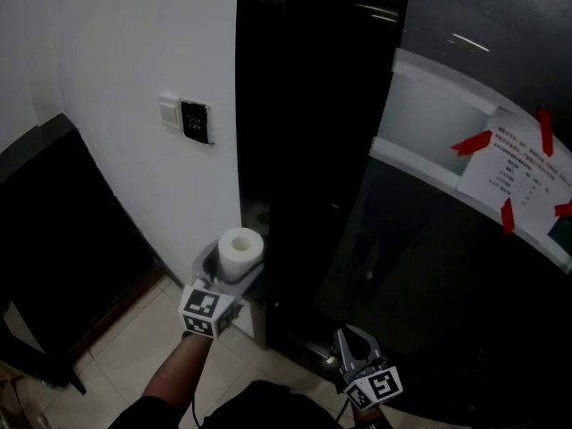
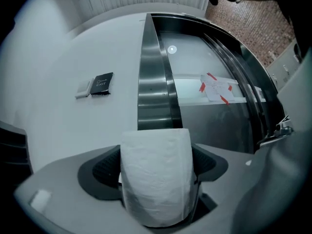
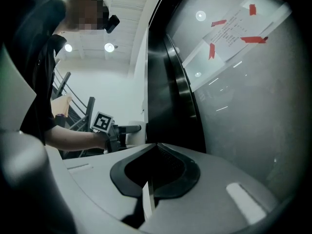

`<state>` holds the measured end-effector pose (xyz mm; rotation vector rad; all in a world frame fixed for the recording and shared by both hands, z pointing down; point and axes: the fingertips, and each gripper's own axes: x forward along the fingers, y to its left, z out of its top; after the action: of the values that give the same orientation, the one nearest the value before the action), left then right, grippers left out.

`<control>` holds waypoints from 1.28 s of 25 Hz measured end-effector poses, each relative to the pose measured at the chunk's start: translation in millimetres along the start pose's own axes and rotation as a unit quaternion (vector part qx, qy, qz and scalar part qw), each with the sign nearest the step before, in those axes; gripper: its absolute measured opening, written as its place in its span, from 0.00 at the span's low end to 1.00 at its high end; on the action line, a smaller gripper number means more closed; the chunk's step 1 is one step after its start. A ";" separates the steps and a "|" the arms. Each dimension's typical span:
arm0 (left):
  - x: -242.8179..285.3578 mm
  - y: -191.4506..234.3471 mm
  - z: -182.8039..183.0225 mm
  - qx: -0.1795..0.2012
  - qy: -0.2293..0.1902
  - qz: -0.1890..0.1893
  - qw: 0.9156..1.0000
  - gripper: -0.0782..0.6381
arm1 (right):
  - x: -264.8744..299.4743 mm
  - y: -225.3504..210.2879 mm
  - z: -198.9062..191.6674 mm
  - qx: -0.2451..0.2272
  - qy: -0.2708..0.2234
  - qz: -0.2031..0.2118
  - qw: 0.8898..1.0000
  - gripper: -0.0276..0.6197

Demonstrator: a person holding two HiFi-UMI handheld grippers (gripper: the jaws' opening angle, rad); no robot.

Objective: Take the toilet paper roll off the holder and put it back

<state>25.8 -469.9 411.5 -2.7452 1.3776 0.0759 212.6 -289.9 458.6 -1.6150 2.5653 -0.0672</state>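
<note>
A white toilet paper roll (image 1: 241, 250) is clamped upright between the jaws of my left gripper (image 1: 231, 280), low against the white wall beside a black column. In the left gripper view the roll (image 2: 156, 189) fills the gap of that gripper (image 2: 157, 152), with a dark pad pressed to each side. My right gripper (image 1: 345, 338) hangs low at the right in front of dark glass; in its own view the right gripper (image 3: 155, 152) is shut with nothing between its jaws. That view also shows the left gripper (image 3: 109, 130) off to the left. I cannot make out the holder in the dark recess.
A switch plate (image 1: 188, 120) sits on the white wall (image 1: 116, 52) above the roll. A tall black column (image 1: 313, 105) stands to the right of it. A paper notice (image 1: 523, 177) is taped with red tape to the curved glass (image 1: 429, 257). The floor (image 1: 134, 347) is pale tile.
</note>
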 end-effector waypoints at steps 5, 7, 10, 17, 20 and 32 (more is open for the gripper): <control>-0.2 3.7 -7.8 0.000 0.000 0.014 1.000 0.71 | -4.9 -2.8 -1.9 0.003 0.003 -0.006 1.000 0.06; -0.3 4.4 -7.9 0.001 -0.003 0.017 1.000 0.71 | -6.4 -2.0 -2.7 0.004 0.004 -0.005 1.000 0.06; 0.1 3.4 -8.4 -0.001 -0.003 0.018 1.000 0.71 | -9.8 0.1 -3.3 0.005 0.006 -0.004 1.000 0.06; -5.3 3.1 -9.2 -0.015 0.008 0.027 1.000 0.75 | -19.9 3.3 -5.0 0.014 0.013 0.005 1.000 0.06; -16.1 1.9 -4.2 -0.015 0.005 0.036 0.999 0.76 | -23.7 4.8 -4.1 0.018 0.014 0.015 1.000 0.06; -121.5 -49.5 -12.7 -0.058 0.011 0.071 0.996 0.62 | -35.3 28.3 -25.7 0.029 0.038 0.106 0.993 0.06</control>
<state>-6.9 -344.4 435.3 -2.7426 1.6224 0.1392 199.4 -246.3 483.9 -1.3360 2.7479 -0.1857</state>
